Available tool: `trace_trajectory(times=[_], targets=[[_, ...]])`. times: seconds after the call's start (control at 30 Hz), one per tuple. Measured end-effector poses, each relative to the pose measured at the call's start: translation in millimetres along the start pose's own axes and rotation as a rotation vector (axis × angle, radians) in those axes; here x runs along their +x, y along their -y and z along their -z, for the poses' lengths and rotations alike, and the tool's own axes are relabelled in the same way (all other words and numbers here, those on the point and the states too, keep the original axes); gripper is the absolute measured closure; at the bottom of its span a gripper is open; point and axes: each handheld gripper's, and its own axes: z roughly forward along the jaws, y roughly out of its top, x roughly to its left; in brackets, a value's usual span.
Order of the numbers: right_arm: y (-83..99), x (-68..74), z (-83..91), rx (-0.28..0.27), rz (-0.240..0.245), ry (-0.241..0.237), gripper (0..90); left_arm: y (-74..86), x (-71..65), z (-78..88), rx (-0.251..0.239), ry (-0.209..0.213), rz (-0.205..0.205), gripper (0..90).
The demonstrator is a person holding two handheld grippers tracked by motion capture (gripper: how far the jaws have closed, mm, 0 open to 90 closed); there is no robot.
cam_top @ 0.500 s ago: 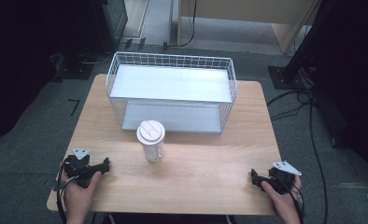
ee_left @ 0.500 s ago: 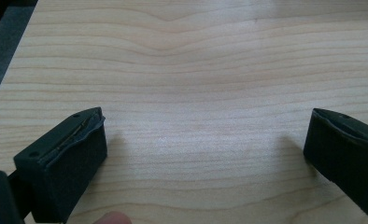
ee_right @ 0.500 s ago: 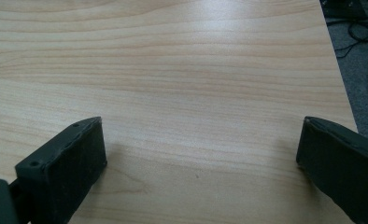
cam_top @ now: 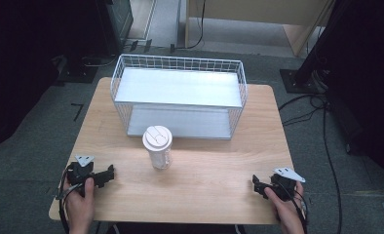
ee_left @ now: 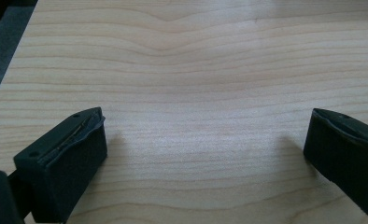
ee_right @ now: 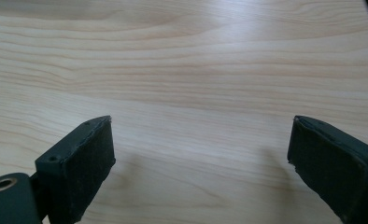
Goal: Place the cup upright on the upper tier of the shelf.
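the cup, white-lidded, stands upright mid-desk, just in front of the wire basket that sits toward the far edge. it lies well apart from both grippers and between them. the left gripper rests near the near left corner, jaws spread wide over bare wood of the desk. the right gripper sits near the near right corner, jaws likewise wide apart, nothing between them.
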Motion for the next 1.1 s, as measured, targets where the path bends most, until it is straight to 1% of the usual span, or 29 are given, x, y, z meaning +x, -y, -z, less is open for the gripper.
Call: trace_trajectory(times=[0.1,0.23,0.33,0.37,0.4,0.47,0.5,0.53,0.57,0.6,0.63,0.67,0.73,0.77,0.8,0.83,0.87,0.9,0.97,1.0,1.1], targets=[[-4.5,13.8,-3.7,0.002,0.026,-0.022,7.3,0.0,0.0,0.0,0.000,0.000,0.000,0.0],[-12.4,30.6,-4.3,-0.015,0.042,-0.047,7.3,0.0,0.0,0.0,0.000,0.000,0.000,0.0],[-18.4,41.8,-5.0,-0.029,0.057,-0.050,7.4,0.0,0.0,0.0,0.000,0.000,0.000,0.0],[-18.4,41.8,-5.0,-0.029,0.057,-0.050,7.4,0.0,0.0,0.0,0.000,0.000,0.000,0.0],[-23.2,51.0,-6.0,-0.039,0.047,-0.063,7.5,0.0,0.0,0.0,0.000,0.000,0.000,0.0],[-26.3,59.3,-7.0,-0.045,0.046,-0.073,7.6,0.0,0.0,0.0,0.000,0.000,0.000,0.0],[-27.6,64.4,-7.5,-0.045,0.044,-0.083,7.6,0.0,0.0,0.0,0.000,0.000,0.000,0.0],[-27.6,64.4,-7.5,-0.045,0.044,-0.083,7.6,0.0,0.0,0.0,0.000,0.000,0.000,0.0],[-29.4,75.8,-9.6,-0.036,0.048,-0.103,7.6,0.0,0.0,0.0,0.000,0.000,0.000,0.0],[-29.7,79.8,-10.5,-0.033,0.053,-0.104,7.6,0.0,0.0,0.0,0.000,-0.001,0.000,0.0],[-29.7,79.8,-10.5,-0.033,0.053,-0.104,7.6,0.0,0.0,0.0,0.000,-0.001,0.000,0.0],[-30.5,89.9,-12.9,-0.018,0.071,-0.101,7.8,-0.1,0.0,0.0,0.000,0.000,0.000,0.0],[-32.1,98.9,-14.9,-0.018,0.086,-0.102,7.8,0.0,0.0,0.0,0.000,0.000,0.000,0.0],[-32.1,98.9,-14.9,-0.018,0.086,-0.102,7.8,-0.1,0.0,0.0,0.000,0.000,0.000,0.0],[-34.9,106.8,-15.7,-0.025,0.083,-0.121,7.8,-0.1,0.0,0.0,0.000,0.000,0.000,0.0],[-36.4,110.7,-15.9,-0.029,0.083,-0.128,7.8,0.0,0.0,-0.1,-0.001,0.000,0.001,0.0],[-36.4,110.7,-15.9,-0.029,0.083,-0.128,7.8,0.0,0.0,-0.1,-0.001,0.000,0.001,0.0],[-39.5,118.6,-16.4,-0.038,0.093,-0.141,7.8,0.0,0.0,-0.1,0.000,0.000,0.001,0.0],[-42.0,125.7,-16.5,-0.042,0.108,-0.151,7.8,0.0,0.0,0.0,0.000,0.000,0.000,0.0],[-42.0,125.7,-16.5,-0.042,0.108,-0.151,7.8,0.0,0.0,0.0,0.000,0.000,0.000,0.0],[-45.1,136.8,-17.0,-0.048,0.123,-0.173,7.8,0.0,0.0,0.0,0.000,0.000,0.000,0.0]])
